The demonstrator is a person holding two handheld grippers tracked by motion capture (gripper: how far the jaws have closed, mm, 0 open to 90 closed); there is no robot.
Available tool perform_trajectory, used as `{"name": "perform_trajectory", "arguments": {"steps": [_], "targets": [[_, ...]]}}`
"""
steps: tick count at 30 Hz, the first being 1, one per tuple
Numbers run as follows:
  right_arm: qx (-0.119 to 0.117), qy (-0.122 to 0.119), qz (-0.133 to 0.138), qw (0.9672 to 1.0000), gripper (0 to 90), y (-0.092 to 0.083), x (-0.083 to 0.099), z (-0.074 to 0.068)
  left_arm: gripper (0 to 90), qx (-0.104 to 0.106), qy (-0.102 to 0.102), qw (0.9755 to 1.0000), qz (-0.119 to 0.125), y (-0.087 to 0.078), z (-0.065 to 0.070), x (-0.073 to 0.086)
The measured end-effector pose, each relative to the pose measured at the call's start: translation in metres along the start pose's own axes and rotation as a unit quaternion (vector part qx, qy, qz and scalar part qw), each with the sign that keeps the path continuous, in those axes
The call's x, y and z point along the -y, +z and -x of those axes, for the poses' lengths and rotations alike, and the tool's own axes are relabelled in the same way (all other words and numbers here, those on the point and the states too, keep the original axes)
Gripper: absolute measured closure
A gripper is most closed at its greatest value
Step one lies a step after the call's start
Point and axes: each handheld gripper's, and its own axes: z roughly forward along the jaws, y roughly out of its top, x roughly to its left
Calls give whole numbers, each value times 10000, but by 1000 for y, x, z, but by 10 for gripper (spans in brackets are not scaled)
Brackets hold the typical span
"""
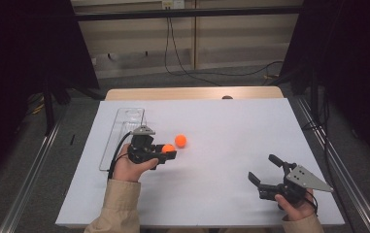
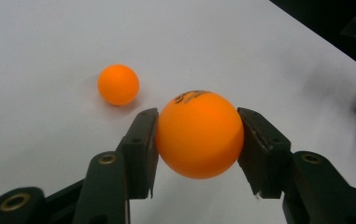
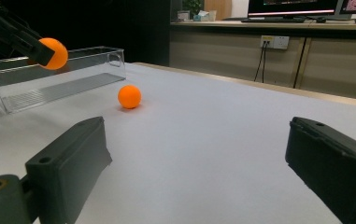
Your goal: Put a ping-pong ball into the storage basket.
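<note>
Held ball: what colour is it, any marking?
Orange, with dark printed lettering on top; the ball shows best in the left gripper view, clamped in the left gripper.

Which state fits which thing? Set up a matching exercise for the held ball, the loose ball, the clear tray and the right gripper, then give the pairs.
Things:
1. held ball
2. loose ball
3. clear tray
4. right gripper

States:
A. lies empty along the table's left side
B. fingers apart, nothing between them
C. clamped between the left gripper's fingers
D. rests on the white table top, untouched

Pairs: 1-C, 2-D, 3-A, 4-B
</note>
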Motion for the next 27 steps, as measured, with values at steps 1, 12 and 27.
{"name": "perform_trajectory", "arguments": {"steps": [1, 12, 27], "targets": [[6, 10, -1, 10000, 49, 0, 0, 0, 509, 0, 1, 10000, 0, -1, 0, 0], [-2, 17, 0, 10000, 49, 0, 0, 0, 510, -68, -32, 10000, 58, -6, -5, 0], [-2, 22, 1, 10000, 50, 0, 0, 0, 509, -175, -69, 9998, 120, -11, -11, 2]]}}
